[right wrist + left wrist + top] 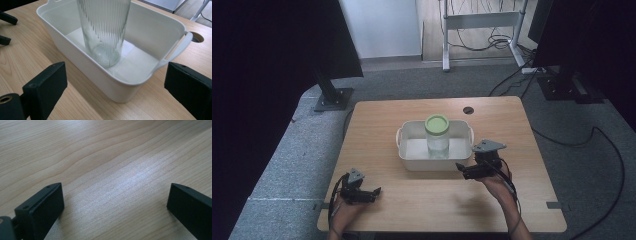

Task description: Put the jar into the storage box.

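Observation:
A clear ribbed glass jar [437, 142] with a green lid [437, 123] stands upright in a white plastic tub [408, 160] at the middle of the wooden table [377, 125]. My right gripper [462, 170] is open at the tub's near right corner, its jaws pointing toward the tub. In the right gripper view, the open gripper [116, 75] faces the tub's wall [82, 60], with the jar [105, 30] just beyond. My left gripper [376, 193] lies open near the front left edge. In the left gripper view, the gripper [115, 195] has bare wood [107, 157] between its jaws.
A round cable hole [468, 110] sits near the table's far edge. Beyond the table are grey carpet, black stands [332, 97], a white frame [482, 22] and floor cables [602, 135]. The other gripper's black tips [6, 18] appear at the far left of the right gripper view.

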`<state>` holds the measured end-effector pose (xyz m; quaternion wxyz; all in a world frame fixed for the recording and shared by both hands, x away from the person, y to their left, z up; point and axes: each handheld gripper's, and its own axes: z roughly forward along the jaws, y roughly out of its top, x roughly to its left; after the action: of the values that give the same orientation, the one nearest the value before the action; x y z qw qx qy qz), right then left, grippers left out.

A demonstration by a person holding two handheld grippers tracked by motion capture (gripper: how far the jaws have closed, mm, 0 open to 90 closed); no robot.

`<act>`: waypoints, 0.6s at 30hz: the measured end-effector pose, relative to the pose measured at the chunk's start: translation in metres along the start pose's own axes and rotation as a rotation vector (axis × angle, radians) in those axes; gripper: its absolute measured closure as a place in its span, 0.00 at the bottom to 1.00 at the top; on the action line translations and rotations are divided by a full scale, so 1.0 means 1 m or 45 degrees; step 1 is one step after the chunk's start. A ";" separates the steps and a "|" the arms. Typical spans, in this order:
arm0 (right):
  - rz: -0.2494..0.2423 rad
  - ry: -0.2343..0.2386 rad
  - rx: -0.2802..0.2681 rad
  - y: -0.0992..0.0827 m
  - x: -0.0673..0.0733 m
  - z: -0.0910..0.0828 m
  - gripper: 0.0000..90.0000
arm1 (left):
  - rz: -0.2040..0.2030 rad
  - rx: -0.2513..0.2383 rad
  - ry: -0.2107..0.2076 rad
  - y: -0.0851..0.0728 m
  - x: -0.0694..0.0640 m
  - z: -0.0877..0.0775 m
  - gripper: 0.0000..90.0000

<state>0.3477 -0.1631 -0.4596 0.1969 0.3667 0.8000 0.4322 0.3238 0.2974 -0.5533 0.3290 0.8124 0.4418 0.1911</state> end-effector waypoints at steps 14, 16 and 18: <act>0.023 -0.030 0.005 -0.016 -0.008 -0.013 0.05 | -0.001 -0.002 -0.001 0.000 0.000 0.000 0.01; 0.025 -0.035 0.006 -0.019 -0.008 -0.015 0.05 | 0.000 -0.002 0.000 0.000 0.000 0.000 0.01; 0.033 -0.041 0.008 -0.024 -0.010 -0.017 0.05 | 0.000 -0.002 0.000 0.000 0.000 0.000 0.01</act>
<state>0.3332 -0.1882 -0.4699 0.2029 0.3844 0.7933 0.4263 0.3238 0.2974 -0.5534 0.3297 0.8121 0.4418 0.1913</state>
